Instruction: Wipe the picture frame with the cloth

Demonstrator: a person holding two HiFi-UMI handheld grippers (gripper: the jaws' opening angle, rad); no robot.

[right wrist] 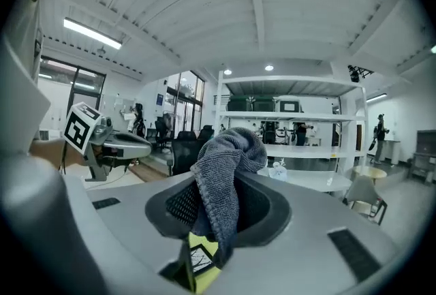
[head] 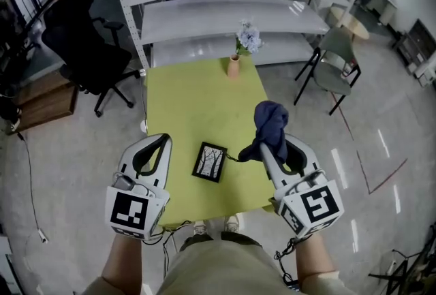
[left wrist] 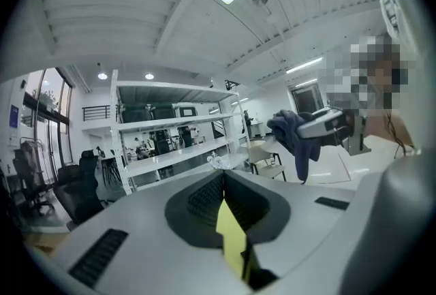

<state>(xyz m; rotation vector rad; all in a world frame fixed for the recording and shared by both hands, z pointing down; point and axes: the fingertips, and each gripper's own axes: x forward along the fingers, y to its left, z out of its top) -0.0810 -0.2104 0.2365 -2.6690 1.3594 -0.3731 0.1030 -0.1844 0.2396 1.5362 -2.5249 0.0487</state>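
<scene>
My right gripper (head: 266, 150) clamps the bunched cloth (head: 271, 122), held just right of the picture frame (head: 210, 162), which lies flat by the table's (head: 191, 89) near edge. My left gripper (head: 164, 142) is closed and empty. I'd lower gently and wipe lightly so the frame doesn't slide.

White shelving (head: 225, 11); black office chair (head: 87, 48); glossy grey floor (head: 68, 171), perhaps concrete.

Cloth (head: 271, 125) in right hand-held gripper (head: 271, 149)
</scene>
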